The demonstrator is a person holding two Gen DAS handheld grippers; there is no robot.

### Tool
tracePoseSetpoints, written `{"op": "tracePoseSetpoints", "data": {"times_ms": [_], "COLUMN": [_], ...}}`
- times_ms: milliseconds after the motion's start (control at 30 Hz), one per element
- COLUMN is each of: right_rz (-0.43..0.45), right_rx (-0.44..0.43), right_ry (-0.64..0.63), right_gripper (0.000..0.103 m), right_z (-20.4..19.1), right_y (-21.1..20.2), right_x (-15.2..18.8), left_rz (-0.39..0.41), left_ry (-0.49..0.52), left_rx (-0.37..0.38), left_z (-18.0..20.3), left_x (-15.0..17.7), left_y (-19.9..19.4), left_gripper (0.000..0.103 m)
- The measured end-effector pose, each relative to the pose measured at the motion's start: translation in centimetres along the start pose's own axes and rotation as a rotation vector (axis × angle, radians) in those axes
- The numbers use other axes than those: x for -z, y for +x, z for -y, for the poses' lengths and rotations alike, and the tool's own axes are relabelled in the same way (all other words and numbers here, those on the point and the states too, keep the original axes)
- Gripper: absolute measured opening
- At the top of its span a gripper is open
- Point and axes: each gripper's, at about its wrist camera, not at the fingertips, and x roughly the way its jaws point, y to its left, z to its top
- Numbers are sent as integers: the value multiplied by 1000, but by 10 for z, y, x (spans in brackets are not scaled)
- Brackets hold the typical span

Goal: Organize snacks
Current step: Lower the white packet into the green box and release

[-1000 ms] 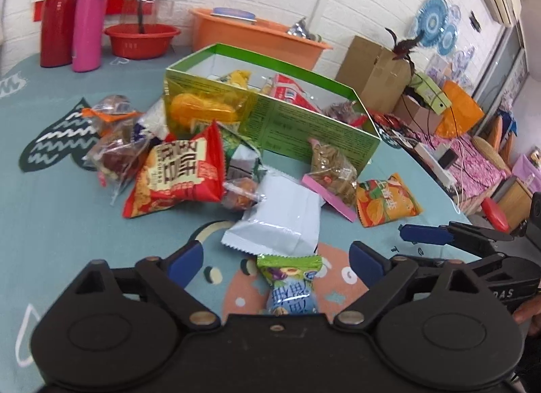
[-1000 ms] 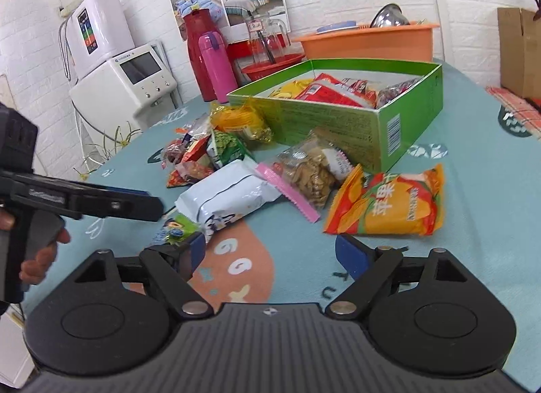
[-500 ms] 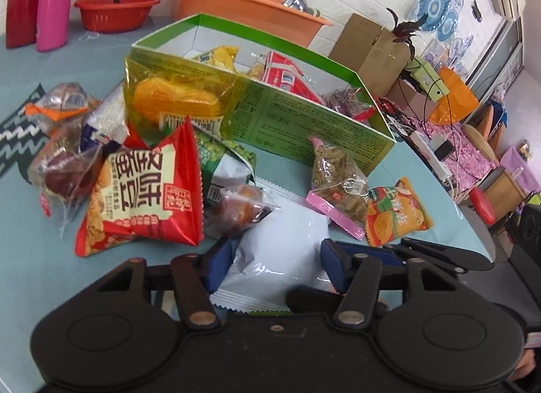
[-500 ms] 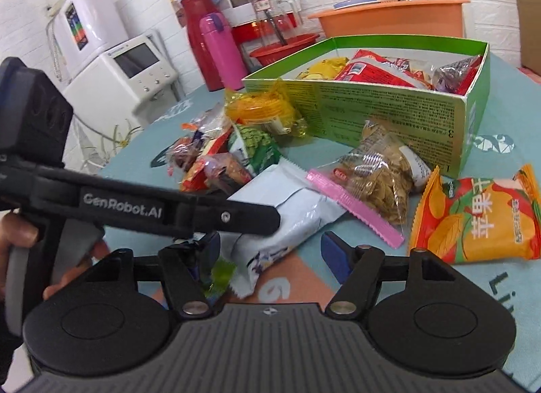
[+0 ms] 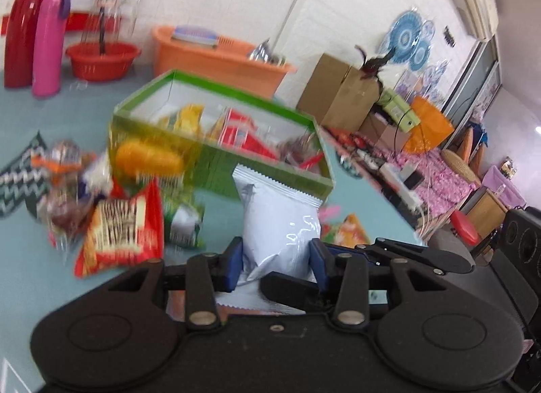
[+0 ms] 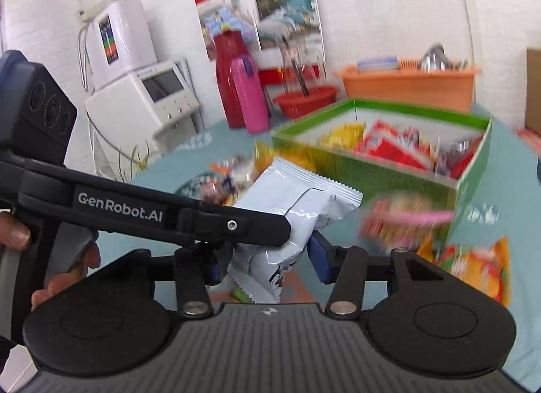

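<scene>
A white foil snack bag (image 5: 280, 224) stands up off the table between the blue pads of my left gripper (image 5: 275, 264), whose jaws are closing and press on both its sides. My right gripper (image 6: 267, 261) comes in from the right around the lower end of the same bag (image 6: 304, 203). Its jaws are closing, a small gap still shows at its right pad, and its left pad is hidden behind the left gripper's finger. Behind stands the green snack box (image 5: 219, 163) with several packs inside. A small green-topped pack (image 6: 240, 295) lies below the bag.
Loose snacks lie left of the box: a red bag (image 5: 121, 230) and a yellow corn pack (image 5: 148, 156). An orange bag (image 6: 473, 268) lies at the right. Red thermos (image 5: 20, 21), pink bottle (image 5: 49, 41), red basin (image 5: 101, 62) and orange tub (image 5: 216, 58) stand at the back.
Both grippers have narrowed around the white bag. The left one has taken hold of it and raised it from lying flat to standing up; both views have risen.
</scene>
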Motion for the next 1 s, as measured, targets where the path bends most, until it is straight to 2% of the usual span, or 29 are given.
{"op": "tracePoseSetpoints", "data": {"times_ms": [167,300,600,733,767,800,833,900,1000], "right_rz": [78,114,64,43,35,27,14,-18,-10], "right_rx": [10,25,57,79,95,125,168,225,192], "right_ry": [-35,-34,-2,-21,-36,-55,-77,-106,-96], "right_gripper": [82,81,79,80,81,86,91,93,102], "right_z": [10,27,65,77,78,78,78,80,84], "right_y": [8,27,84,109,116,122,128,135,127], "right_x": [-34,-56,-89,-97,-97,-97,-96,-93,-87], "left_rz": [67,100,74,63,59,60,64,95,107], "left_ry": [23,27,-4,-6,-4,1,9,15,34], "left_rx": [7,20,16,2,-7,-25,-52,-115,-132], "left_z": [3,-8,-45,-60,-63,-66,-66,-67,-67], "left_x": [-37,-65,-115,-127,-128,-128,-128,-124,-119], "left_y": [6,28,85,107,112,116,119,117,108], "left_gripper": [65,65,66,67,72,93,103,103,103]}}
